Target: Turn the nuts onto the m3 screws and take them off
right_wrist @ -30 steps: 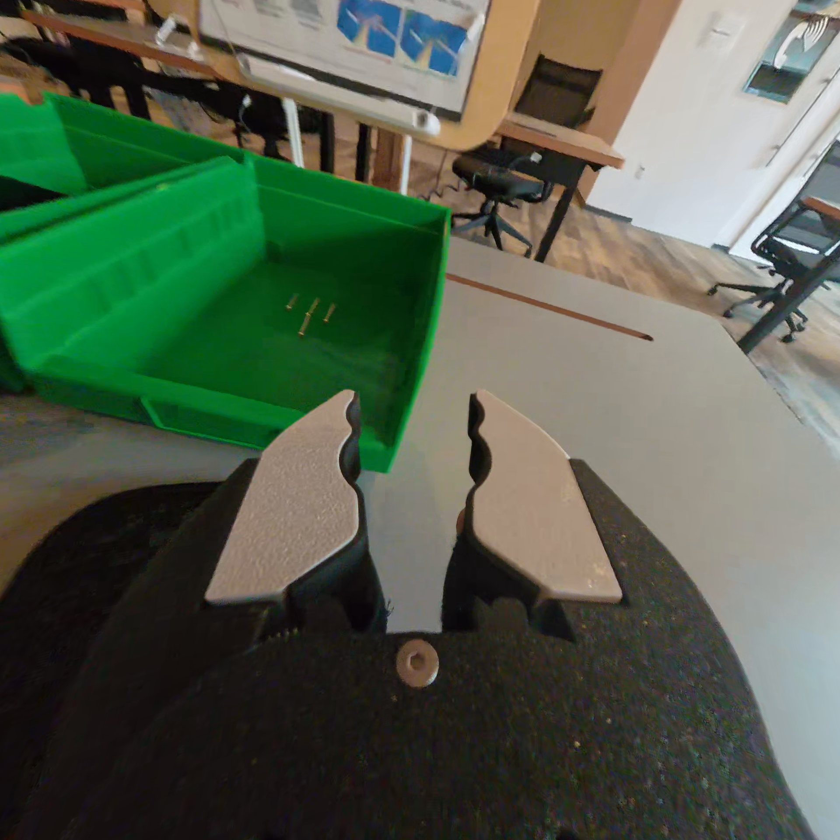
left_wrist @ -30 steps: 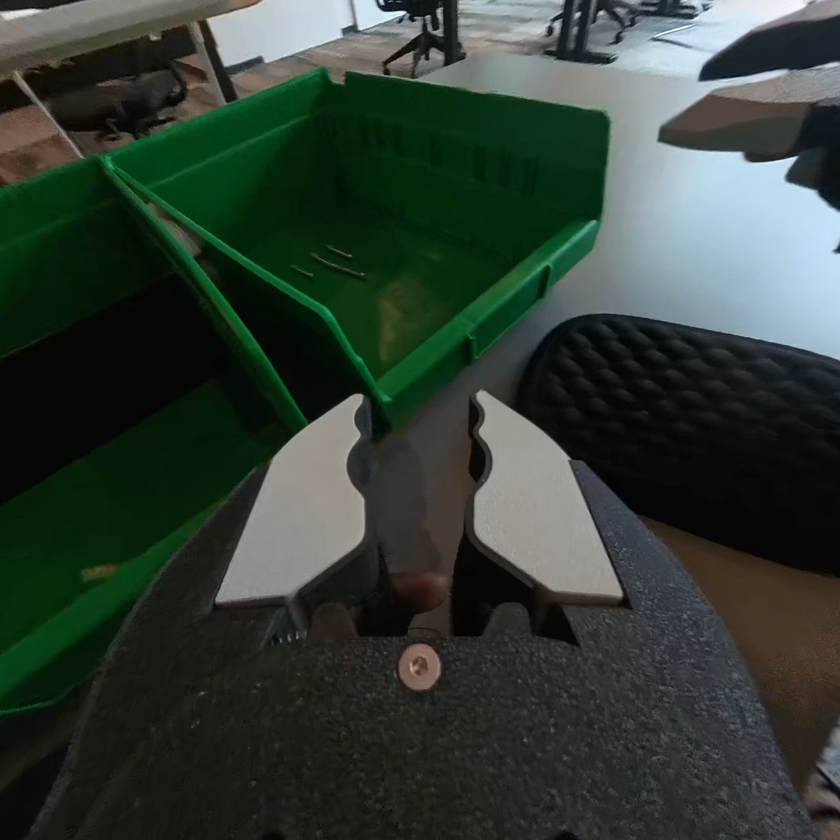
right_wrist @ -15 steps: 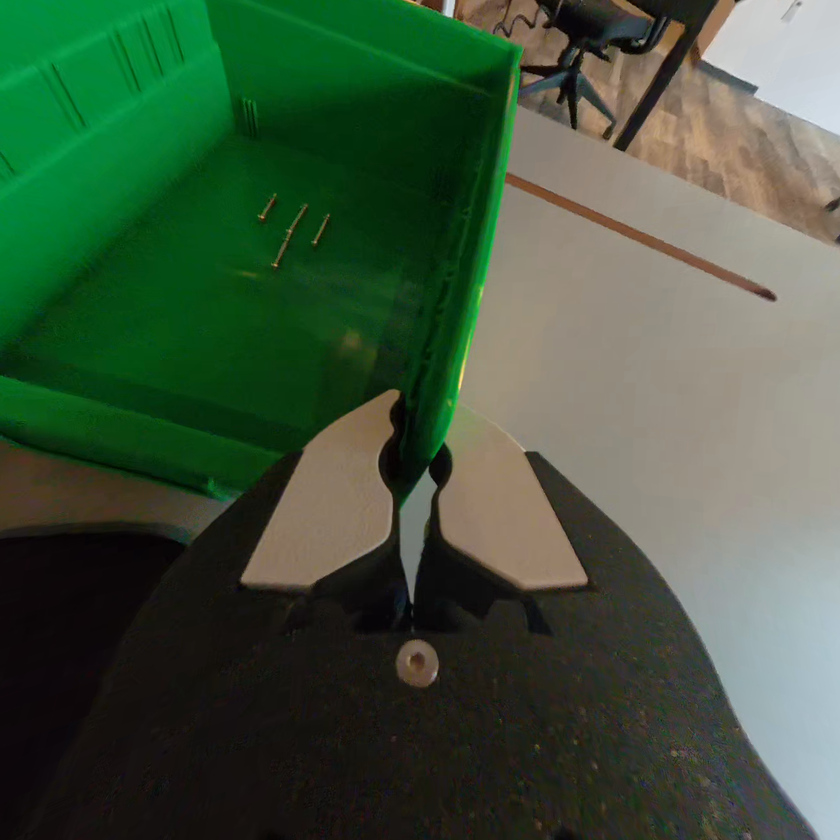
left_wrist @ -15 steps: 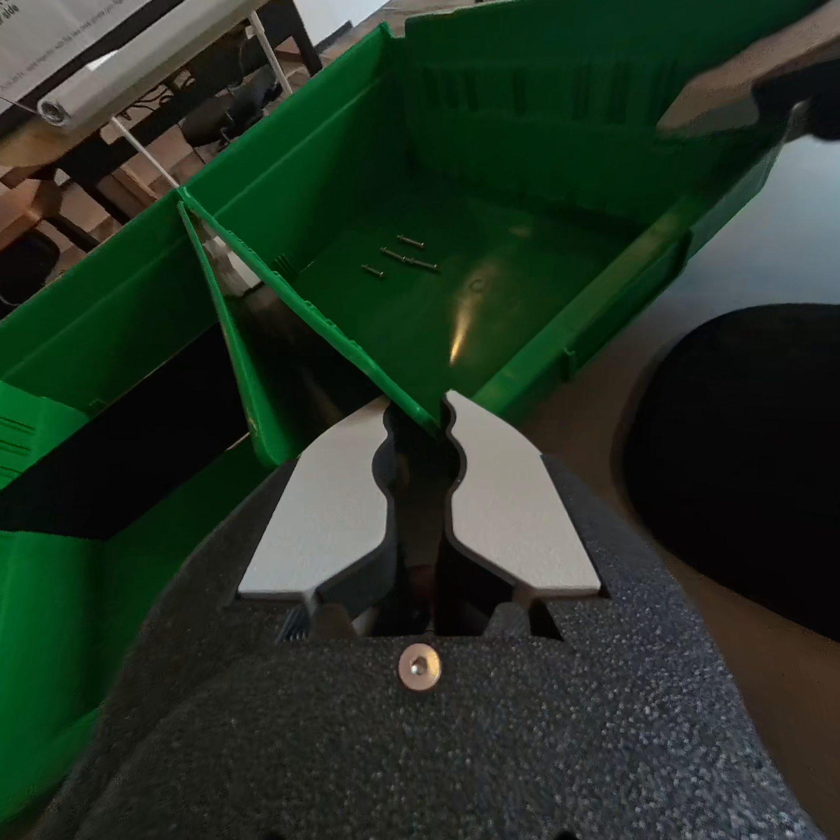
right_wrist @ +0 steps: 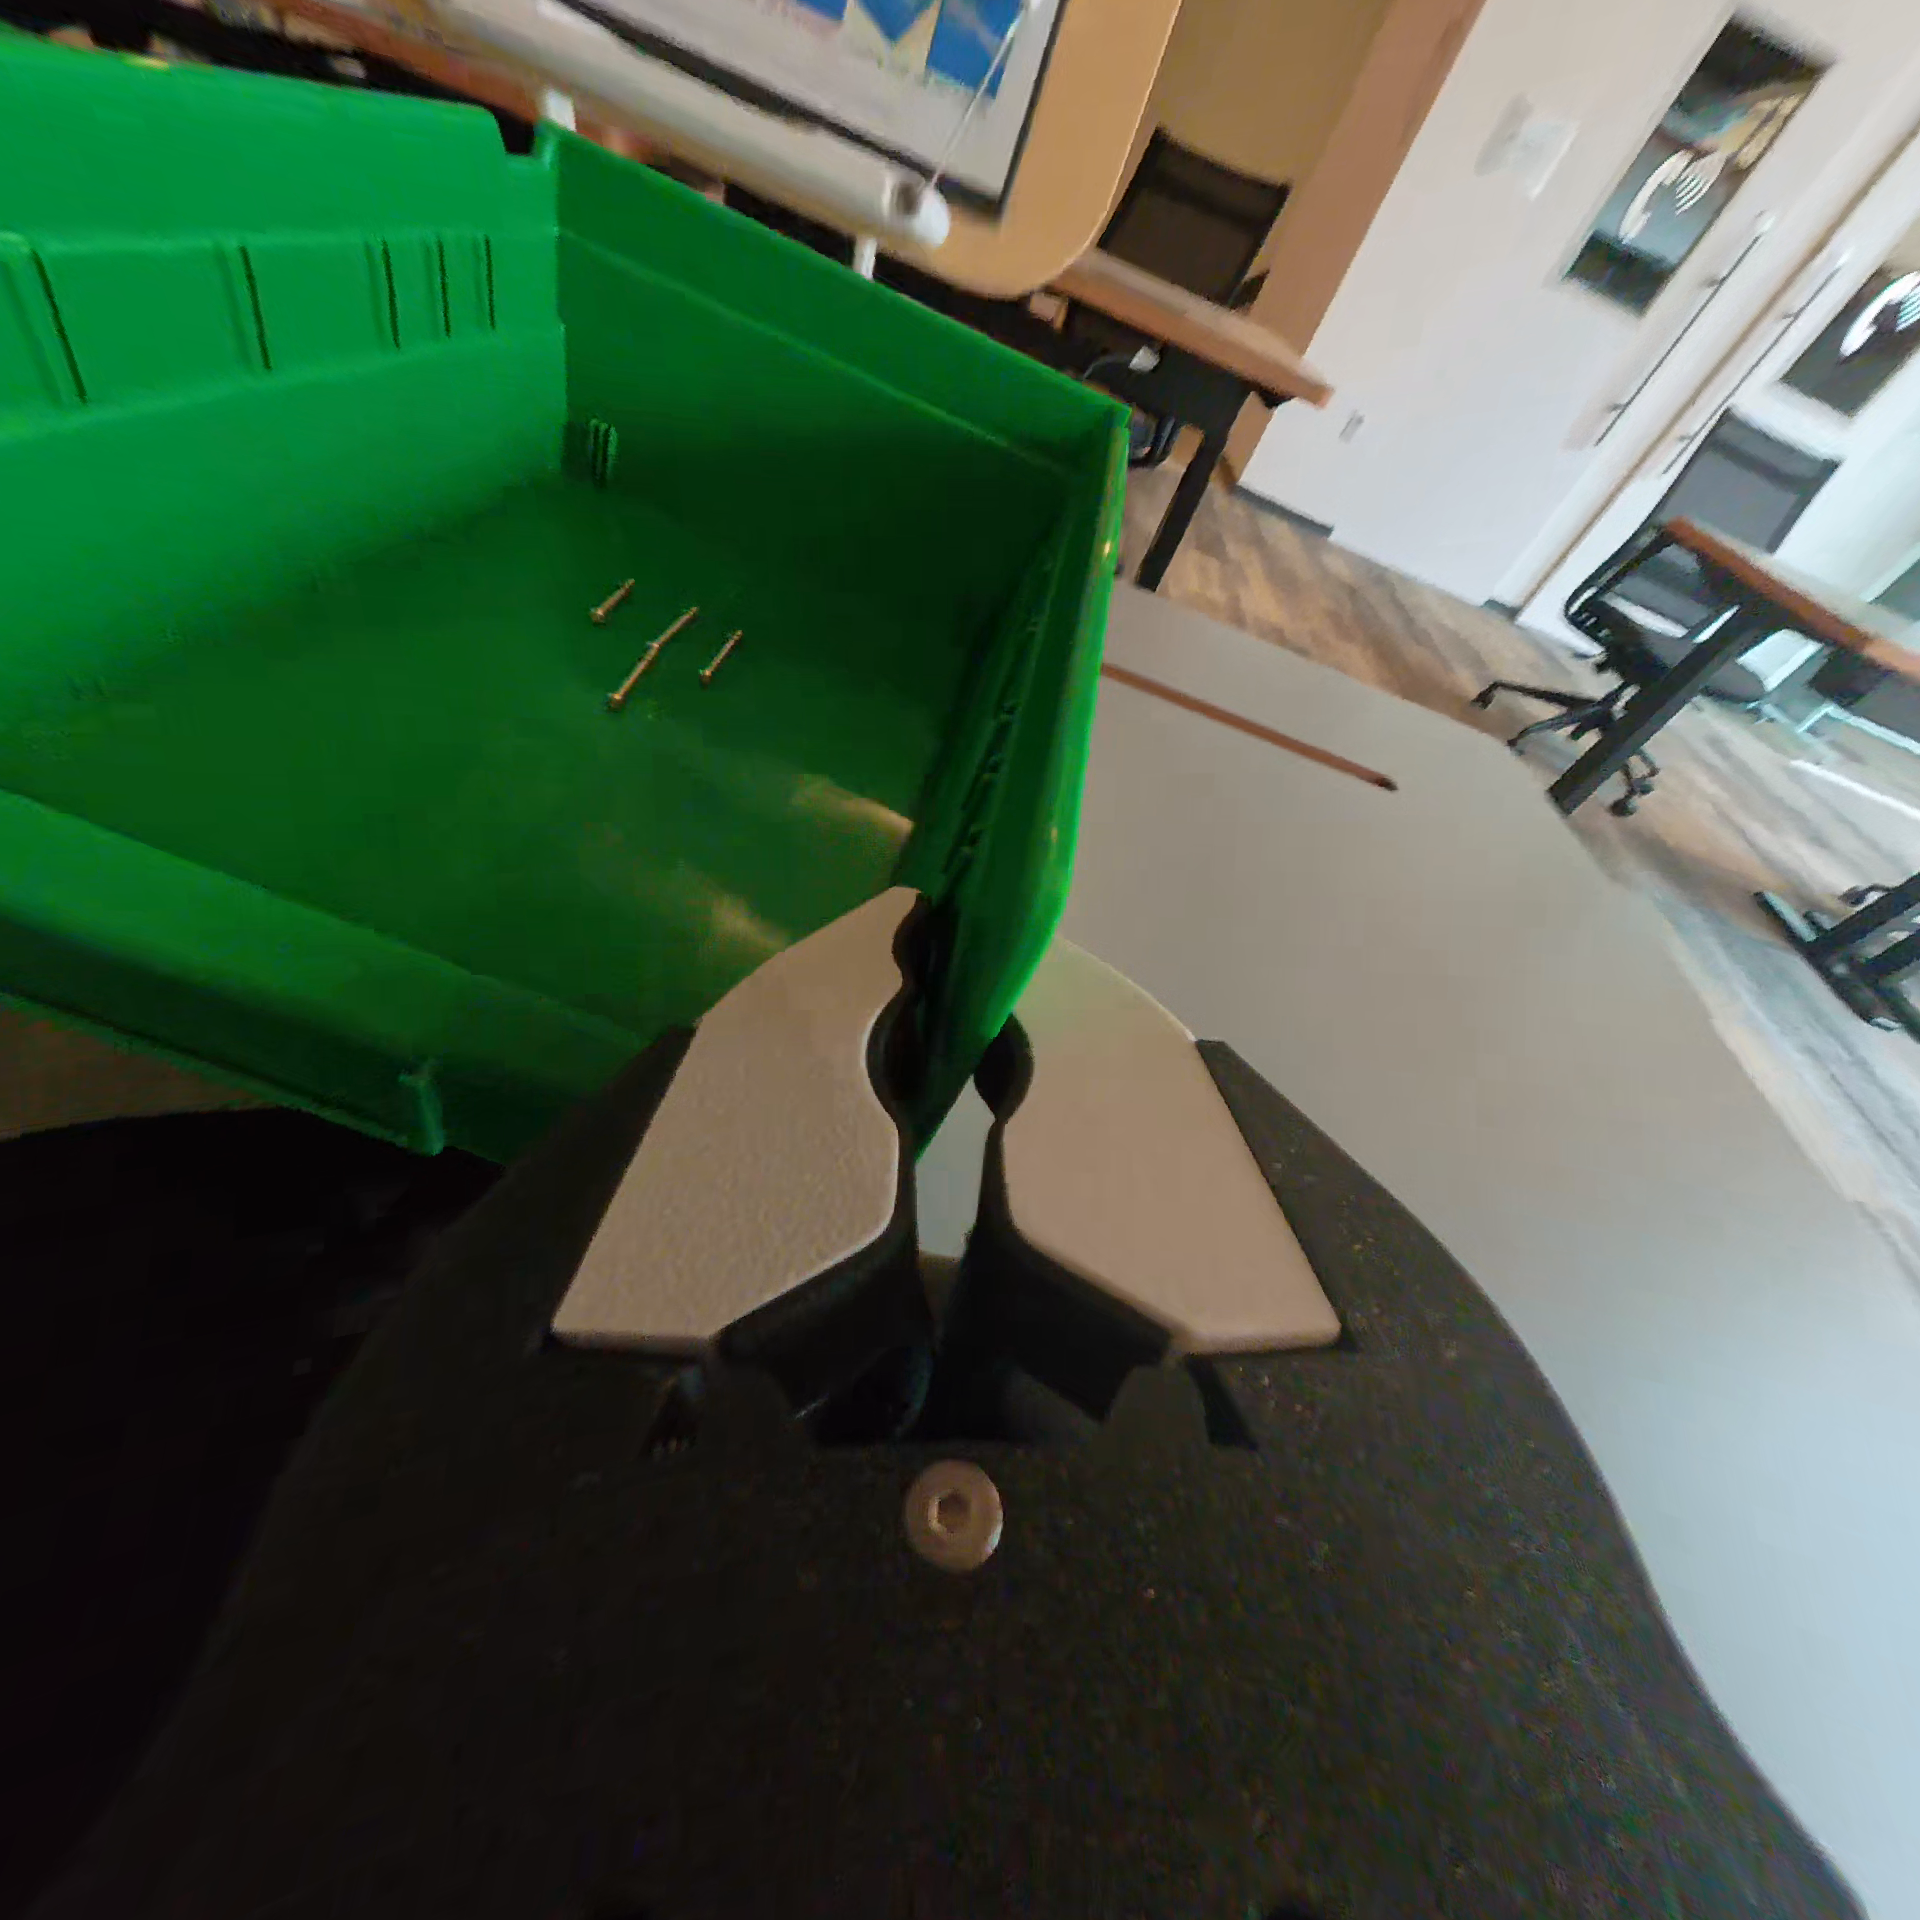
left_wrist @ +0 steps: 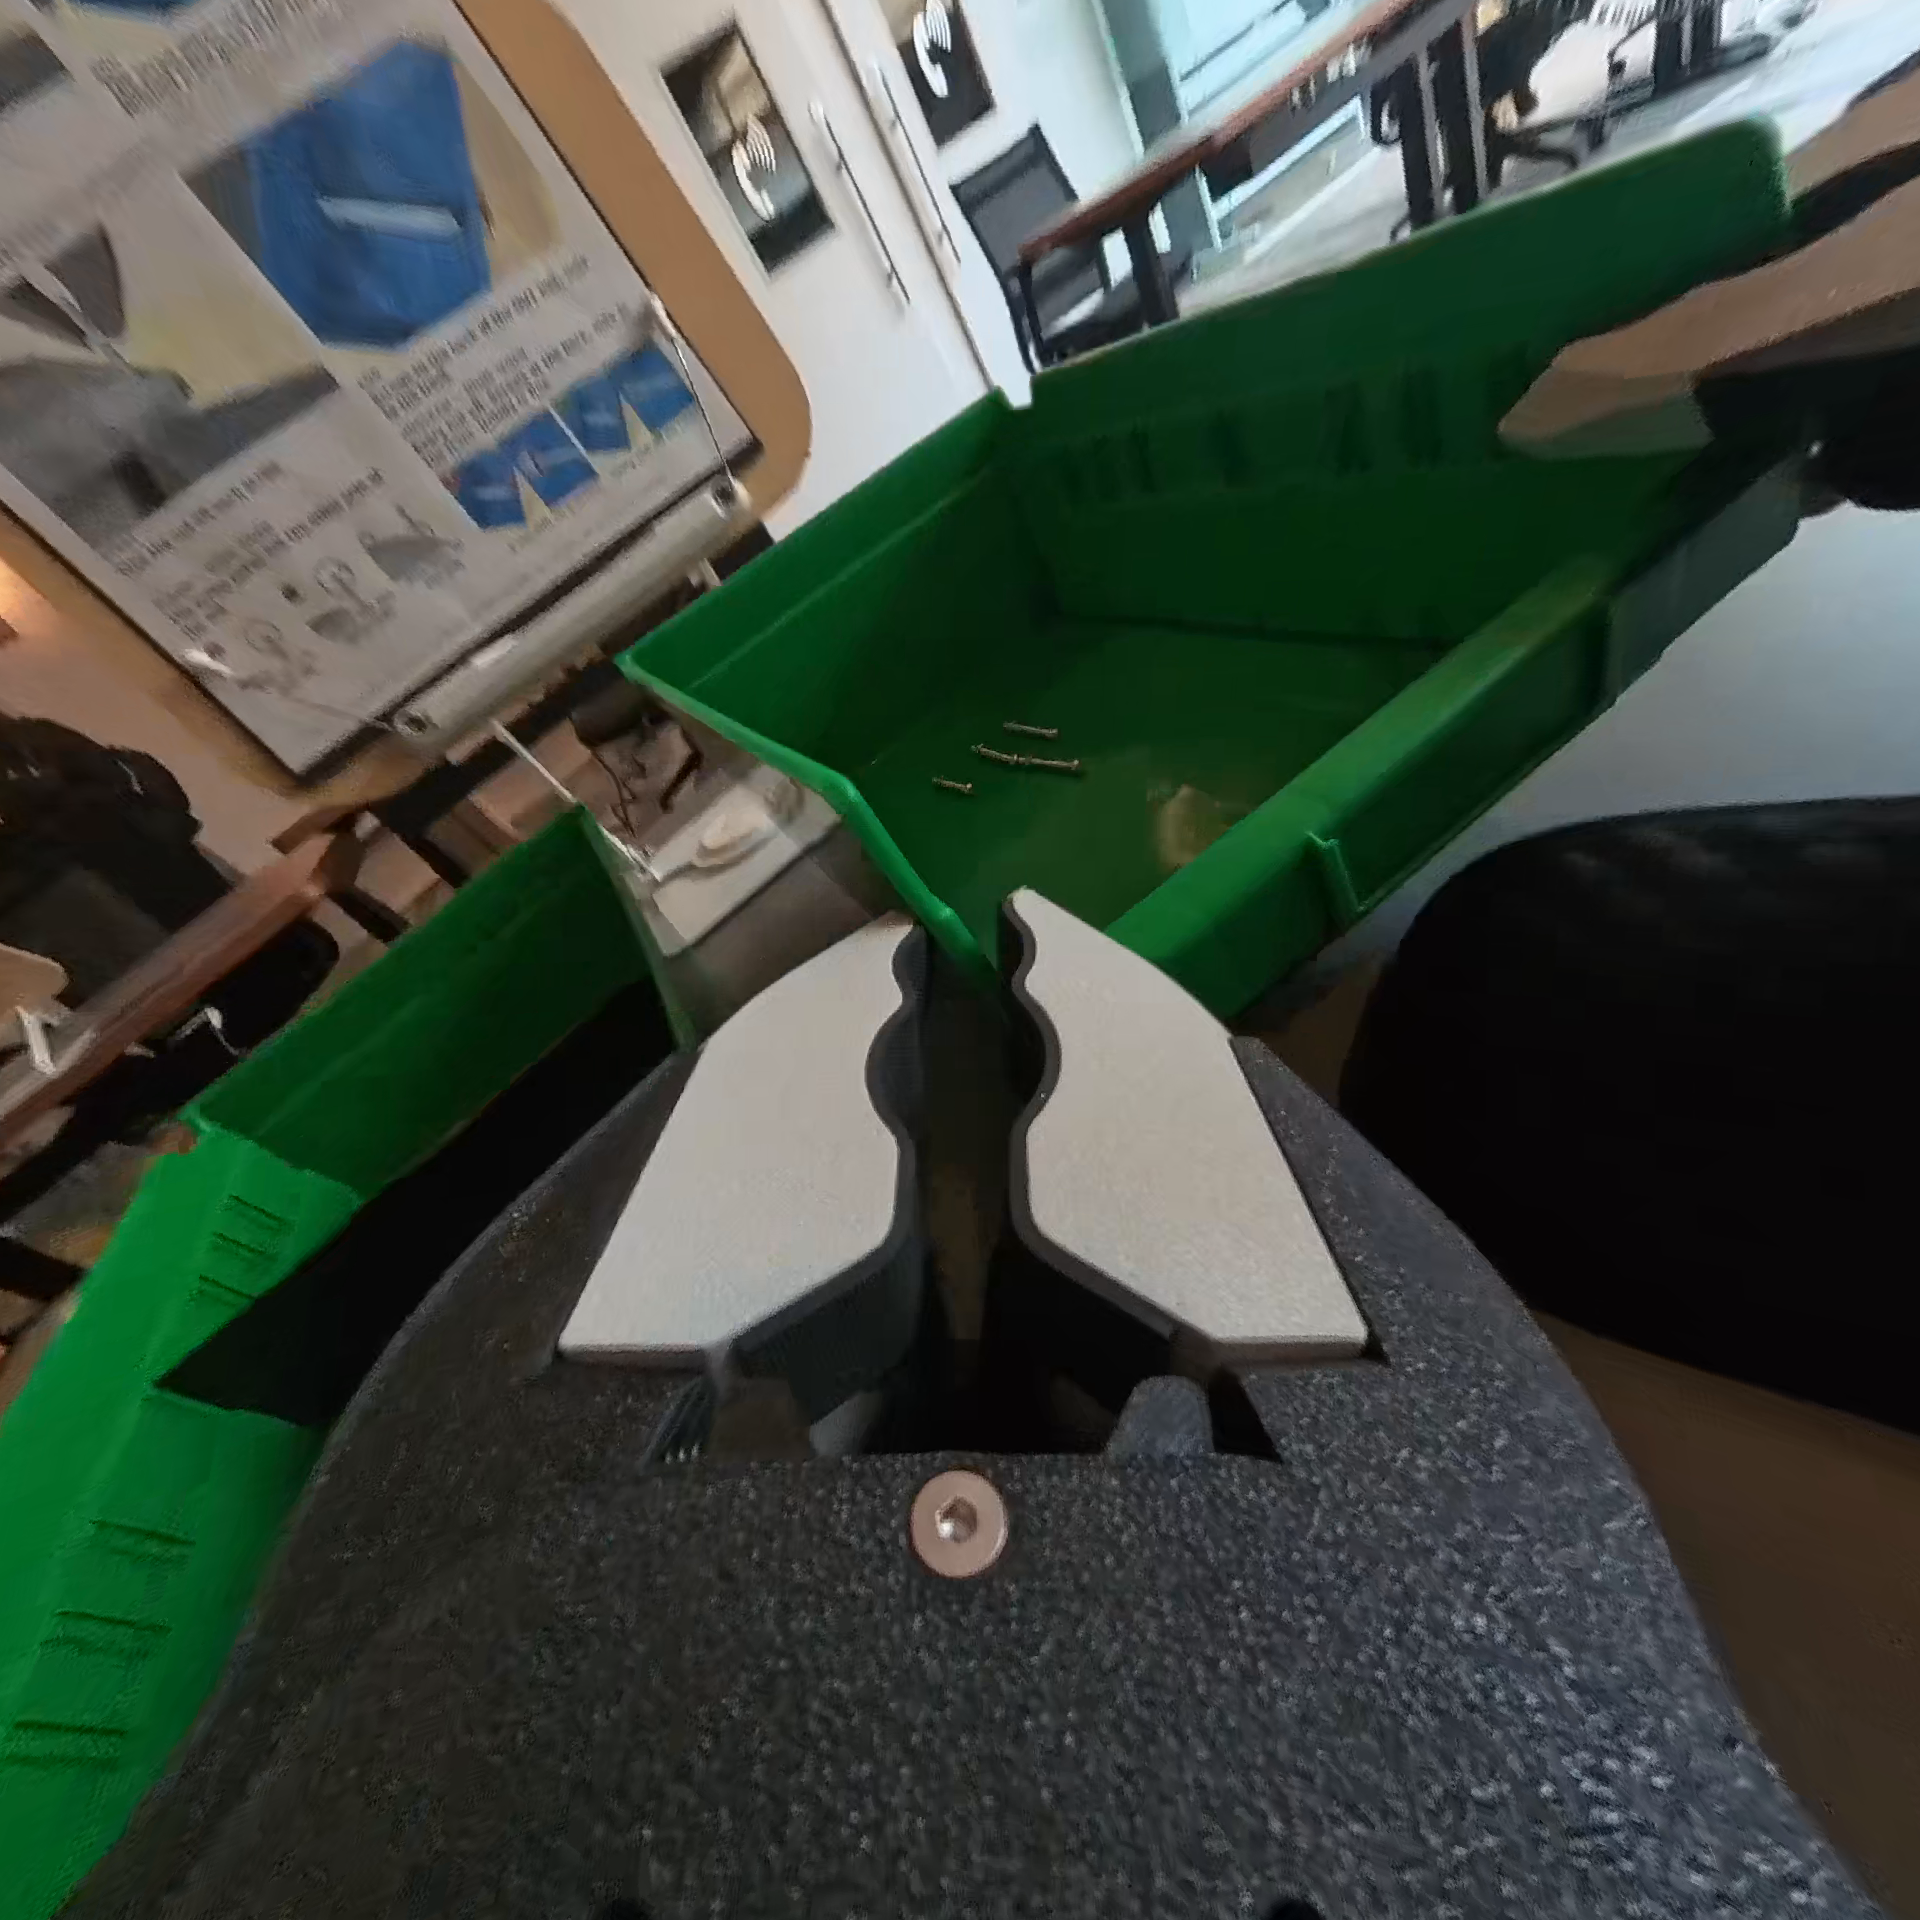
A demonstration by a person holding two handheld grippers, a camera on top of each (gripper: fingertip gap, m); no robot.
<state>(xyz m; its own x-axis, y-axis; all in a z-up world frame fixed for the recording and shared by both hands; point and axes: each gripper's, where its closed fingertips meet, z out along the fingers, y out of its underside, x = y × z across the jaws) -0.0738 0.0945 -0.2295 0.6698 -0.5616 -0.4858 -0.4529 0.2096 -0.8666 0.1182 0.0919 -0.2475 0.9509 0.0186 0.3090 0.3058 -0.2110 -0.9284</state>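
Observation:
A green plastic bin (left_wrist: 1195,582) holds a few small brass-coloured screws (left_wrist: 1023,758) on its floor. My left gripper (left_wrist: 961,930) is shut on the near end of the bin's left side wall. My right gripper (right_wrist: 977,935) is shut on the near end of the bin's right side wall (right_wrist: 1018,831). It also shows in the left wrist view (left_wrist: 1621,416) at the bin's far right wall. The screws (right_wrist: 655,655) lie together in the middle of the bin floor. The bin looks tilted and raised off the table. No nuts are visible.
A second green bin (left_wrist: 416,1039) stands just left of the held one. A black padded cushion (left_wrist: 1662,1091) lies in front on the right. The grey table (right_wrist: 1403,987) stretches to the right. A poster board, desks and office chairs stand behind. The grippers' ends are close to 20 cm from one another.
Both grippers went from open to shut, each closing on a side wall of the bin. The bin has since tilted and risen, and both views have swung upward towards the room.

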